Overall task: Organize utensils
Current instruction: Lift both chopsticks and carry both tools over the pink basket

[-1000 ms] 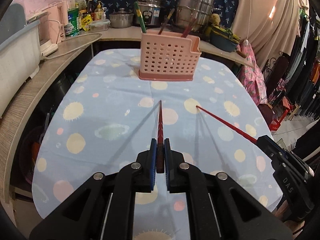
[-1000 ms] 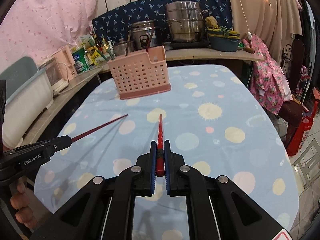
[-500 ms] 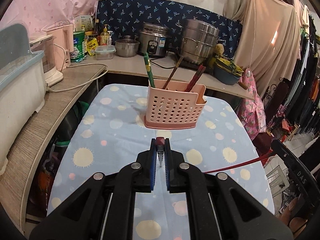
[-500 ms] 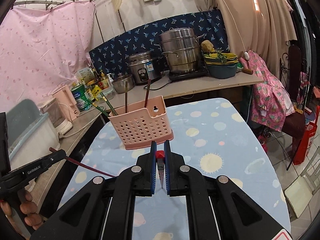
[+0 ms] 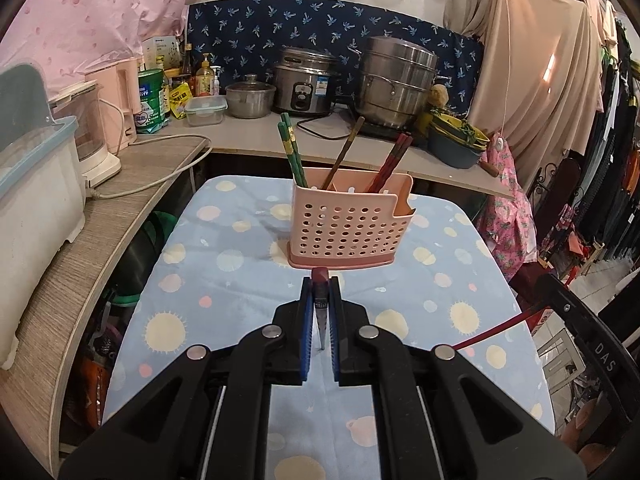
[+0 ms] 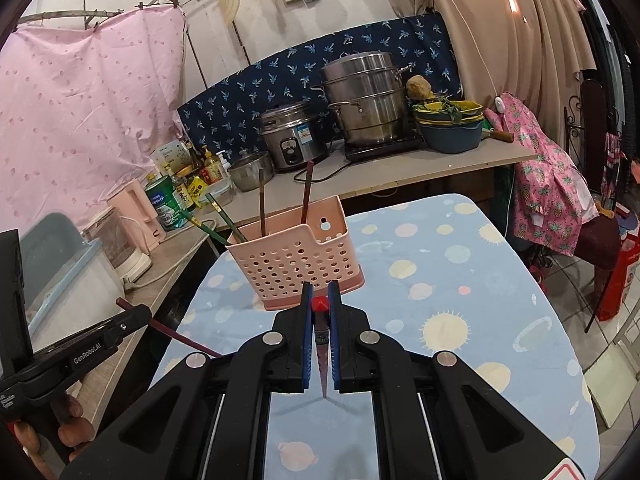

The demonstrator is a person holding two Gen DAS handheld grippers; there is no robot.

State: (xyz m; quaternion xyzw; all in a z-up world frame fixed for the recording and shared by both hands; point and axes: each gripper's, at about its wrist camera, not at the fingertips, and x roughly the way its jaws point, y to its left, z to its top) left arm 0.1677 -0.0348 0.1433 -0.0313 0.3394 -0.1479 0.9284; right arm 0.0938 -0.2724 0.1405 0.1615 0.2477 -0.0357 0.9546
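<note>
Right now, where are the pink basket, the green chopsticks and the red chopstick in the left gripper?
pink basket (image 5: 344,232), left wrist view, perforated front wall.
green chopsticks (image 5: 291,148), left wrist view, mid-shaft above the rim.
red chopstick (image 5: 320,276), left wrist view, blunt end between the left gripper (image 5: 320,292) fingers.

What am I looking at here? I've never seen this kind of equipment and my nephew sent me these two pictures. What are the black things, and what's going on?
No robot here: a person holds a black two-finger tool in each hand, and each tool carries a camera looking forward along its fingers. One picture comes from the left tool, the other from the right tool.

Each tool is pinching one red chopstick: the left chopstick and the right chopstick, both seen end-on. Each picture also catches the other tool at its edge.

Ahead, on a table with a blue spotted cloth, stands a pink perforated holder already holding green chopsticks, a brown one and a red pair. Pots sit on the counter behind.
</note>
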